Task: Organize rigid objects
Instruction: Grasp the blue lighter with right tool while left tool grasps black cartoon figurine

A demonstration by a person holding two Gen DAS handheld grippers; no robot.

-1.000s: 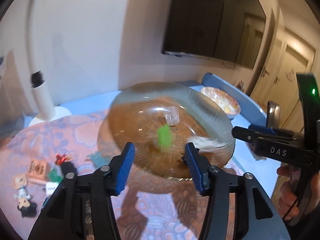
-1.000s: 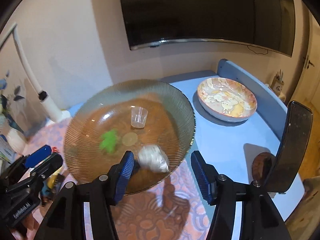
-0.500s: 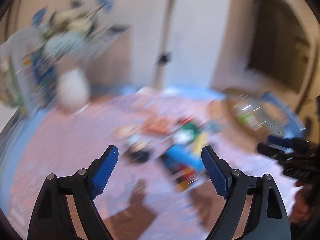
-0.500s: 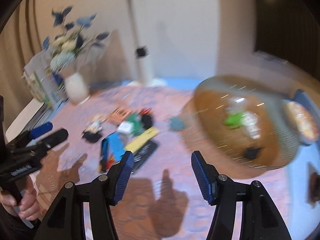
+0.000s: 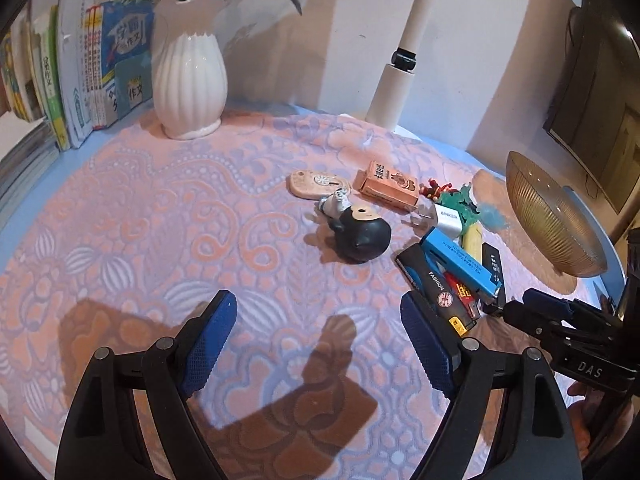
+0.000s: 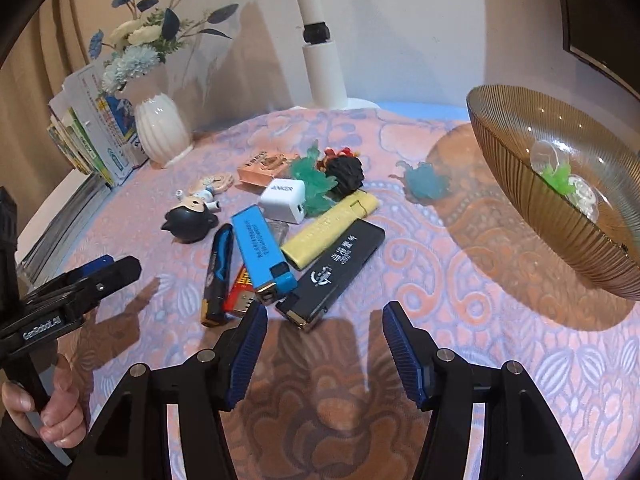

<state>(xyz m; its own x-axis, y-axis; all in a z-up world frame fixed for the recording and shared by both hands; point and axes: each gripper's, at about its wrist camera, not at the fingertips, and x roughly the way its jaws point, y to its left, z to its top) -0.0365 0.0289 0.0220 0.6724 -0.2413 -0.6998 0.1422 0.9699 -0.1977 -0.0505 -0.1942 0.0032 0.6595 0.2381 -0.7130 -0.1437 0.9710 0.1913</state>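
A pink and lilac patterned cloth (image 5: pixel 160 240) covers the table, and both grippers hover over its bare near part. At the right side an amber ribbed glass bowl (image 6: pixel 532 184) stands on the cloth, well apart from the clutter; inside it lie a clear cup (image 6: pixel 543 155), a green toy (image 6: pixel 558 174) and a pale round piece (image 6: pixel 585 198). At the back a white vase (image 5: pixel 190 80) of flowers stands beside a row of books (image 5: pixel 72 80), with a white lamp post (image 6: pixel 320 52) further along. The left gripper (image 5: pixel 318 344) has its jaws spread wide with nothing between them; the right gripper (image 6: pixel 324 356) is also spread, empty, its left finger tip just before the lighters. The things to sort lie in a heap mid-cloth: a black lighter (image 6: pixel 332 268), a yellow lighter (image 6: pixel 332 228), a blue lighter (image 6: pixel 262 252), a dark blue-marked lighter (image 6: pixel 218 276) and a red lighter (image 6: pixel 240 294) partly under the blue one, all touching or overlapping. Behind them sit a white charger (image 6: pixel 282 200), a green leafy toy (image 6: pixel 316 184), a black spiky ball (image 6: pixel 345 174) and an orange box (image 6: pixel 266 168). A black-headed figurine (image 5: pixel 360 232) lies to the left of the heap, a pink tag (image 5: pixel 316 184) just behind it. A teal toy (image 6: pixel 426 182) lies alone between heap and bowl.
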